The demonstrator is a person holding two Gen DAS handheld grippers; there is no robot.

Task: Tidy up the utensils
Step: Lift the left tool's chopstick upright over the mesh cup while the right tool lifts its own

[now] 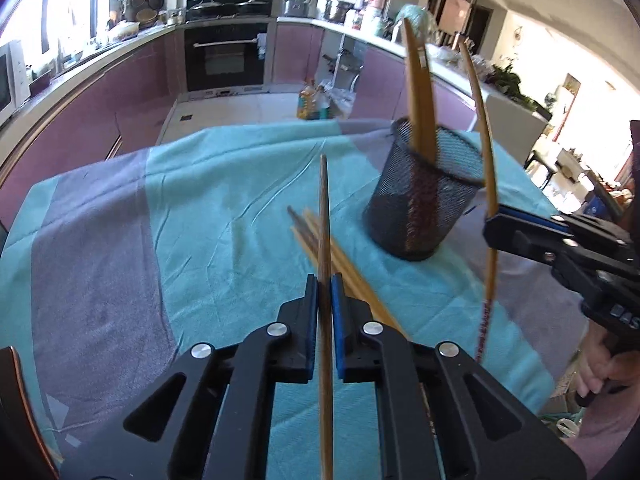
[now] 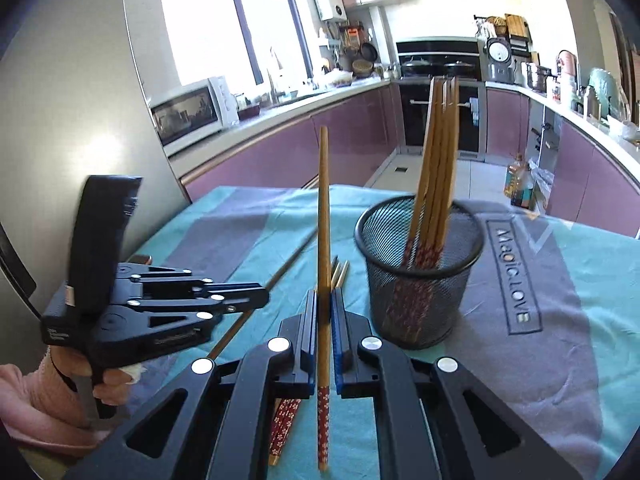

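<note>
Two claws (image 1: 323, 280) (image 2: 325, 296), one chopstick (image 1: 325, 216) (image 2: 323, 200) each

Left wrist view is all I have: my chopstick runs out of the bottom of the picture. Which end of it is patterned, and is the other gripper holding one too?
Observer: Your chopstick's ends don't show clearly in either view. The right gripper is shut on its own chopstick, red flowered end toward the camera.
Operator: What's printed on the cloth?
Observer: "Magic Love", on the grey band to the right of the mesh cup.
Operator: Any loose ones left?
Observer: Yes, loose chopsticks lie on the cloth under the right gripper.
</note>
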